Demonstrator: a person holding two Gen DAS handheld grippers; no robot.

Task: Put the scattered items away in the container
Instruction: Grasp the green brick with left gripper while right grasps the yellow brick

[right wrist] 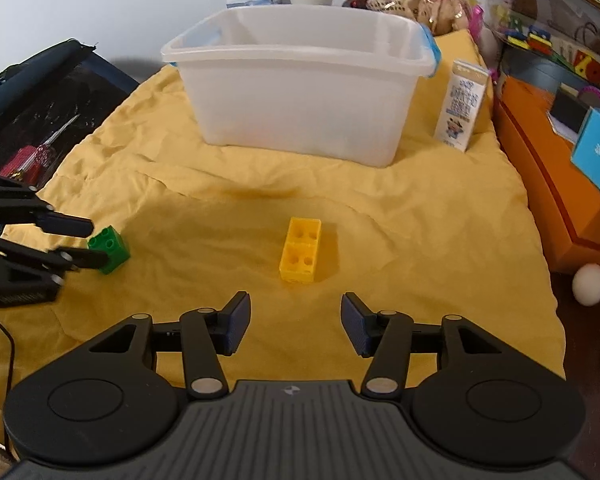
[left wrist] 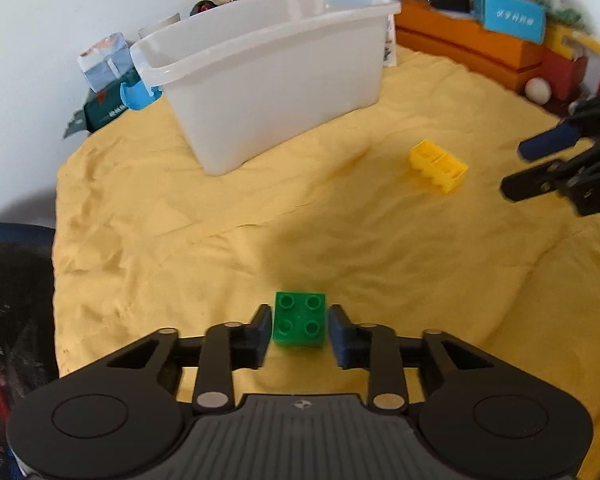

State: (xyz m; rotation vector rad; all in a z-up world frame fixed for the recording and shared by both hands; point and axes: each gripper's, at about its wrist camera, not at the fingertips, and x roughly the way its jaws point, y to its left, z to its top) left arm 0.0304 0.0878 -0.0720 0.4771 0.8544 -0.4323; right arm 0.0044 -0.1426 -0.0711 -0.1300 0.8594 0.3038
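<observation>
While left gripper [left wrist: 299,330] jaws are bracketing green brick [left wrist: 300,320] ungripped | right gripper [right wrist: 294,322] is hanging released | brick's risking skidding if nudged off-centre

Your left gripper [left wrist: 299,326] has a grey ribbed housing with a small round logo, two black round discs at its sides, black linkage arms with silver pivot pins, and dark blue pads. Your right gripper [right wrist: 294,322] looks the same.

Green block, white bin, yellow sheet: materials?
Green block: likely hard moulded plastic, glossy, with crisp studs. White bin: translucent plastic, its walls letting light through. Yellow sheet: matte woven cloth, creased and wrinkled.
</observation>
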